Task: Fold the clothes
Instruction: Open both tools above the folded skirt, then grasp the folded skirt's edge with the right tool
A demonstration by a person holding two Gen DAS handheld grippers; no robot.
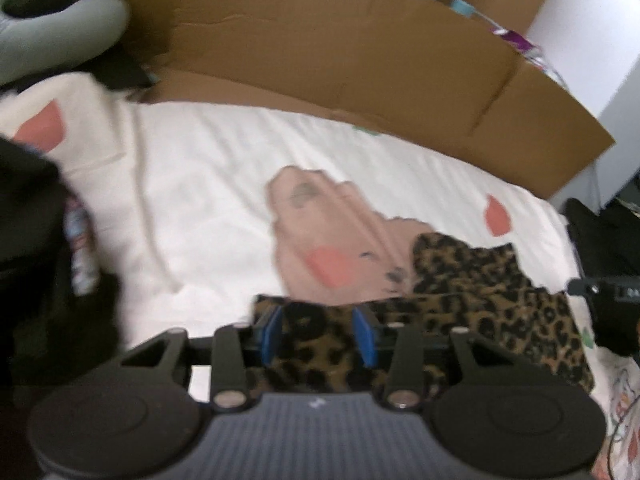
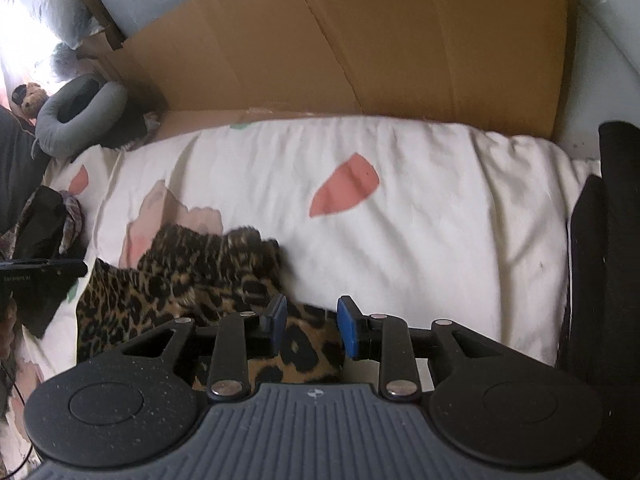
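Observation:
A leopard-print garment (image 1: 492,300) lies crumpled on the white bed sheet (image 1: 208,184). My left gripper (image 1: 320,336) is open, its blue pads on either side of the garment's near left edge. In the right wrist view the garment (image 2: 180,284) lies at lower left. My right gripper (image 2: 312,324) is open, with the garment's near right corner between its blue pads. I cannot tell whether the pads touch the cloth. The other gripper shows at the right edge of the left wrist view (image 1: 616,312).
A brown cardboard sheet (image 1: 360,52) stands along the bed's far side, also in the right wrist view (image 2: 360,40). A grey ring cushion (image 2: 80,116) sits at far left. Dark clothes (image 1: 36,248) pile at the left. A black object (image 2: 608,260) borders the bed's right.

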